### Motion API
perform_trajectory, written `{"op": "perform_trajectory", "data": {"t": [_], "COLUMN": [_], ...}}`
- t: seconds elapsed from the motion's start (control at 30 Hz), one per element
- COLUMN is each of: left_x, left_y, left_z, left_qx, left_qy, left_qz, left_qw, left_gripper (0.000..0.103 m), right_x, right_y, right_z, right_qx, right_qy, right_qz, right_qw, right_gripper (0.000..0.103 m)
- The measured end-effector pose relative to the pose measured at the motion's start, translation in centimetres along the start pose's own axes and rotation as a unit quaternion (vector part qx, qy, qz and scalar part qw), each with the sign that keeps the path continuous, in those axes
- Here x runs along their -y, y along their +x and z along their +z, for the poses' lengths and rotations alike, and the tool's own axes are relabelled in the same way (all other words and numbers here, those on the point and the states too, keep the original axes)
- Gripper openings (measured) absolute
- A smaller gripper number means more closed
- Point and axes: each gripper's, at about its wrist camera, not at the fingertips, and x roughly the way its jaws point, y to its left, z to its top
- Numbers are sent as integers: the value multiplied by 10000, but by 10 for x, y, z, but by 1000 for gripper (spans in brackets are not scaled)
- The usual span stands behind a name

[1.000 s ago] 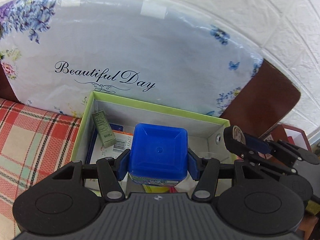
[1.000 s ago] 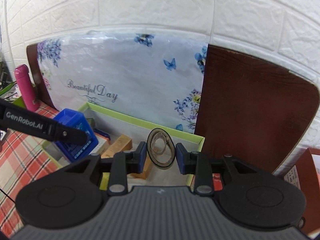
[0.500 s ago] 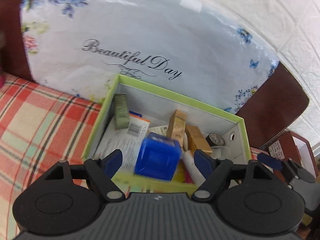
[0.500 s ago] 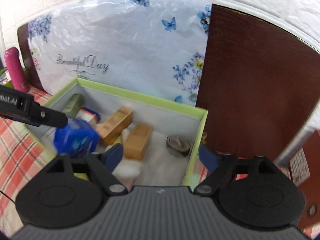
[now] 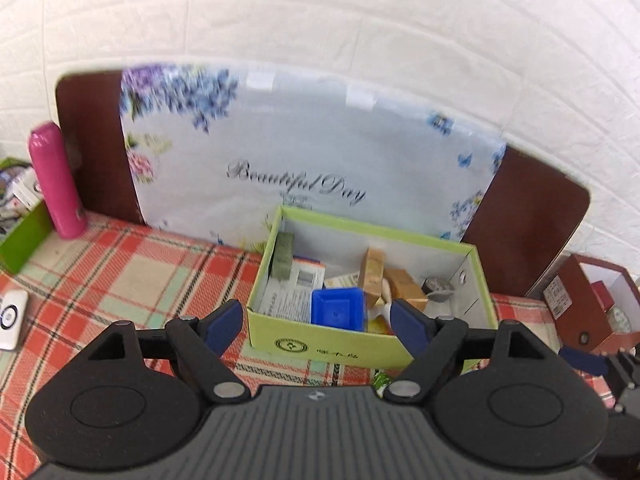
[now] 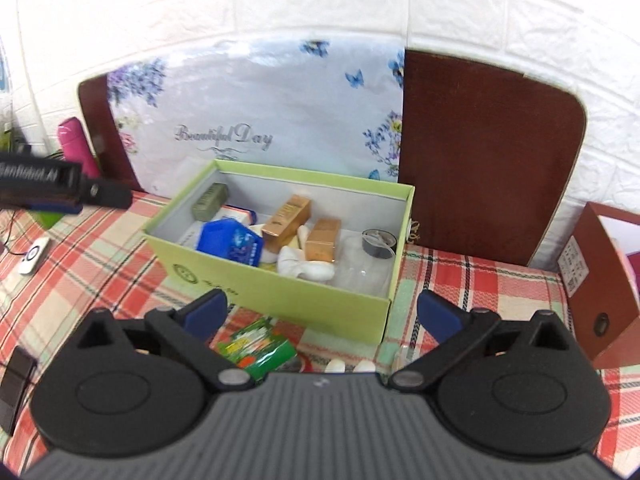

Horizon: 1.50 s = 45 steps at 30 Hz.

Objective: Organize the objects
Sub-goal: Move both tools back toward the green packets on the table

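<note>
A light green cardboard box (image 5: 328,344) (image 6: 280,296) stands on the plaid cloth. Inside lie a blue square container (image 5: 338,312) (image 6: 232,242), a dark tape roll (image 6: 378,243) (image 5: 438,285) at the right end, two gold boxes (image 6: 288,222), an olive box (image 6: 210,201) and a white object (image 6: 304,264). My left gripper (image 5: 318,322) is open and empty, pulled back in front of the box. My right gripper (image 6: 322,312) is open and empty, also in front of the box.
A green snack packet (image 6: 258,350) lies before the box. A pink bottle (image 5: 56,180) and a green tray (image 5: 24,236) stand far left, a white device (image 5: 10,316) on the cloth. A red-brown open box (image 6: 600,280) stands at right. Floral board (image 5: 300,152) leans behind.
Both grippers opened and drew back from the box. The blue container dropped from my left gripper into the box; the tape roll left my right gripper and lies at the box's right end.
</note>
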Motion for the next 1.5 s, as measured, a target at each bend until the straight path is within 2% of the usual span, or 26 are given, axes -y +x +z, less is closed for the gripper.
{"op": "perform_trajectory", "data": {"t": [0.07,0.17,0.27,0.6,0.8,0.97,1.07,1.1,1.2,1.23,1.5], "left_x": [3,10,10,1,-3,-5,-5,-5,-6,-7,-2], "left_y": [-12,-30,-40,-53,-40,-26,-22,-22,-20,-19,1], "left_z": [-1,-6,-9,-35,-56,-67,-68,-68,-67,-68,-68], "left_qx": [110,356,379,52,-481,-906,-1022,-1043,-1097,-1120,-1340], "left_qy": [65,334,367,233,278,262,249,272,329,327,331], "left_qz": [22,288,438,415,278,133,47,29,49,43,-181], "left_qw": [9999,9984,9976,9989,9981,9955,9944,9942,9934,9932,9903], "left_gripper": [85,85,85,85,85,85,85,85,85,85,85], "right_x": [-4,-9,-11,-14,-17,-21,-32,-37,-49,-52,-66], "right_y": [-12,-28,-41,-65,-64,-55,-42,-36,-10,-1,53], "right_z": [-4,-9,-15,-39,-67,-83,-81,-80,-78,-77,-78], "right_qx": [62,141,202,149,-171,-435,-426,-453,-689,-773,-1188], "right_qy": [-14,-23,-17,1,46,77,-274,-421,-710,-779,-1237], "right_qz": [6,1,-30,-132,-141,-12,221,317,651,743,1014], "right_qw": [10000,9999,9998,9998,9997,9990,9985,9976,9930,9912,9799], "right_gripper": [103,103,103,103,103,103,103,100,82,79,76]}}
